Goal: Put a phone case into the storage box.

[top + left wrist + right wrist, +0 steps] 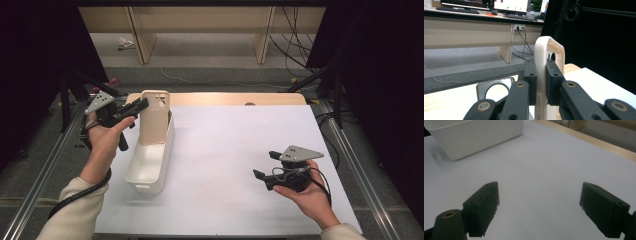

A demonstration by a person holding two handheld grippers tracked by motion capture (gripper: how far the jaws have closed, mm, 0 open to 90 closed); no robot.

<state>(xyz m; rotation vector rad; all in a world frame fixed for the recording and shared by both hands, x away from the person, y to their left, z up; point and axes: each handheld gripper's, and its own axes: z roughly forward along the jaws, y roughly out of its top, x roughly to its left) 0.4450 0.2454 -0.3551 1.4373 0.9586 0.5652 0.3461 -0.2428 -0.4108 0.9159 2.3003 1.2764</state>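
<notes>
Two grippers over a bench topped with a white sheet. No brand, label or writing legible anywhere. Largest on the sheet, a white plastic bin, long and narrow, near the left edge. Upright at the bin's far end, a beige phone case, camera cutout at its top, lower end down inside the bin. Left gripper clamped on the case's edge, jaws pressing both sides, seen close in the left gripper view. Beside it on the bench, a second, pale case with a round hole. Right gripper well apart, low over bare sheet, jaws spread wide and holding nothing. Beyond the bench, wooden shelving and loose cables on grey floor.
</notes>
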